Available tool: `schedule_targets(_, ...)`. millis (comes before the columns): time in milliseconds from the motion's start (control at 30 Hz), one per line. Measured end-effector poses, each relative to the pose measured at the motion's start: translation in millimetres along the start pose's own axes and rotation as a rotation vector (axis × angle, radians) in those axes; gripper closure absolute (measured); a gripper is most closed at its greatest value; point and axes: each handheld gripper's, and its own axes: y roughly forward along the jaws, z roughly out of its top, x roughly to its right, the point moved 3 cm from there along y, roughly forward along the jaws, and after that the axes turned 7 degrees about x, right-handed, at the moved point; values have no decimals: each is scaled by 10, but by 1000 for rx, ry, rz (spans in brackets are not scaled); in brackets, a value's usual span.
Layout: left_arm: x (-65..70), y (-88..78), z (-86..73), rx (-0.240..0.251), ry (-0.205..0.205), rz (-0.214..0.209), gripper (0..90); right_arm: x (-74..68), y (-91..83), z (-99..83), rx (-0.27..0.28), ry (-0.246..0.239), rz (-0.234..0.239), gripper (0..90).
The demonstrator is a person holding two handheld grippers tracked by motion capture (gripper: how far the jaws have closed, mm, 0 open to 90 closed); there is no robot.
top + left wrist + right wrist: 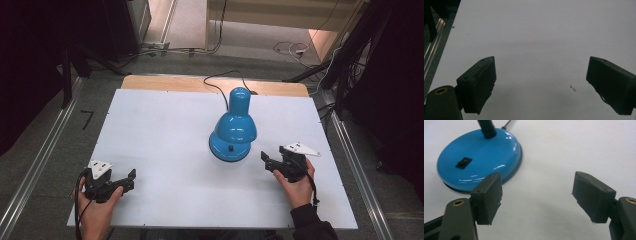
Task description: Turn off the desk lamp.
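The blue desk lamp point(233, 131) stands near the middle of the white bench point(160, 130) and is the one obstacle on it. Its round base point(479, 157) lies just ahead and to the left of the right gripper point(272, 164), whose jaws stand wide with bare board between them. The black cord point(216, 86) runs from the lamp over the far edge. The left gripper point(125, 181) faces bare white board, with open room from there to the lamp.
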Motion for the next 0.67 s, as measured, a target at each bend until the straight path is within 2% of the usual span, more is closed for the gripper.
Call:
schedule_targets(267,-17,-12,-2,3,-10,3,103,321,-294,-100,13,33,-51,213)
schedule_targets(500,-14,-12,-2,3,-10,3,103,701,-578,-251,13,77,-144,194)
schedule_targets(667,-10,-7,2,2,-11,1,103,959,-647,-396,-24,128,-222,175)
